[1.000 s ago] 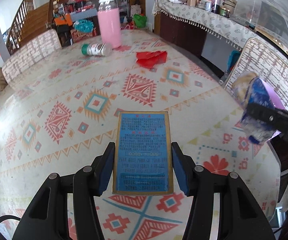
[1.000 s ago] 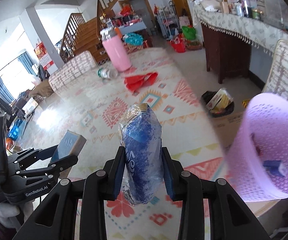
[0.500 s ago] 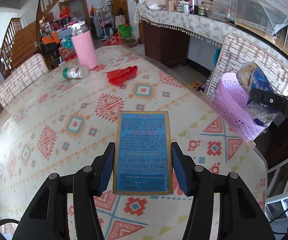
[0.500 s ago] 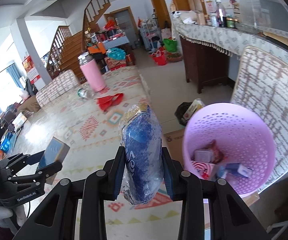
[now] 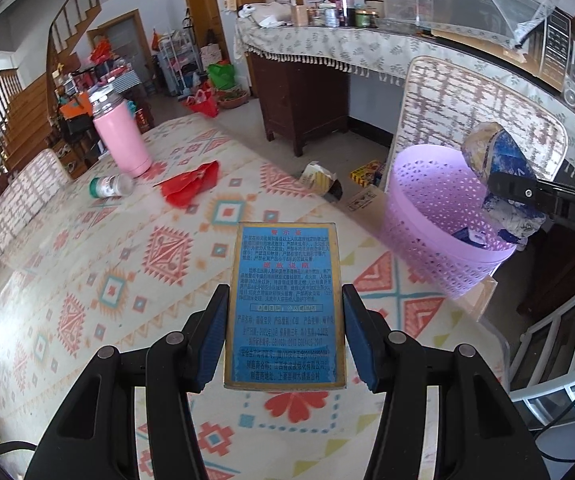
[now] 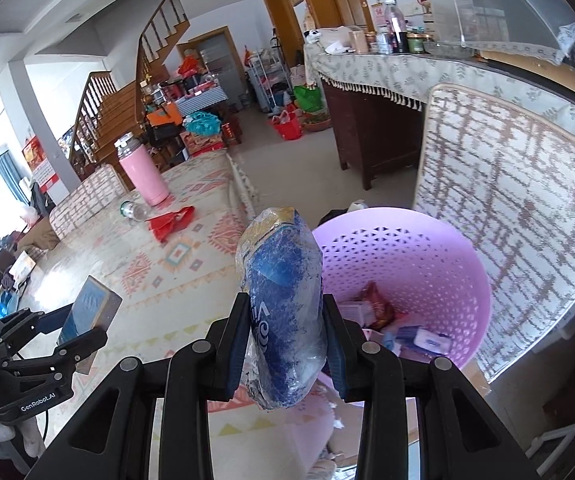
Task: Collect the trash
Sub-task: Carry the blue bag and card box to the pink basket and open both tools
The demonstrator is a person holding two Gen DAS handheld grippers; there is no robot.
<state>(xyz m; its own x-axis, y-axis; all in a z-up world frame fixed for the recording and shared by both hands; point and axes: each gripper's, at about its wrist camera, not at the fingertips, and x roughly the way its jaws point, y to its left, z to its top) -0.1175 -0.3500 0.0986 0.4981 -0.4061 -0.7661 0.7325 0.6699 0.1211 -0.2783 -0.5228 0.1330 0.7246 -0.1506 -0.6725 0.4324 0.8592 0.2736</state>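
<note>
My left gripper [image 5: 283,336] is shut on a flat blue box with a gold edge [image 5: 285,304], held above the patterned table near its right edge. My right gripper [image 6: 283,344] is shut on a crumpled blue and white wrapper [image 6: 281,304], held at the near rim of the lilac perforated basket [image 6: 427,248]. The basket [image 5: 427,200] holds several wrappers and small boxes. The right gripper with the wrapper [image 5: 499,176] shows over the basket in the left wrist view. The left gripper with the box [image 6: 87,312] shows at lower left in the right wrist view.
On the table lie a red wrapper [image 5: 191,186], a small bottle on its side [image 5: 109,186] and an upright pink flask [image 5: 121,140]. A padded chair back [image 6: 507,208] stands behind the basket. A black bag with trash [image 5: 321,178] lies on the floor.
Both grippers have moved right toward the basket, which now fills more of each view. The wrapper has come over the basket's near rim. Both grips are unchanged.
</note>
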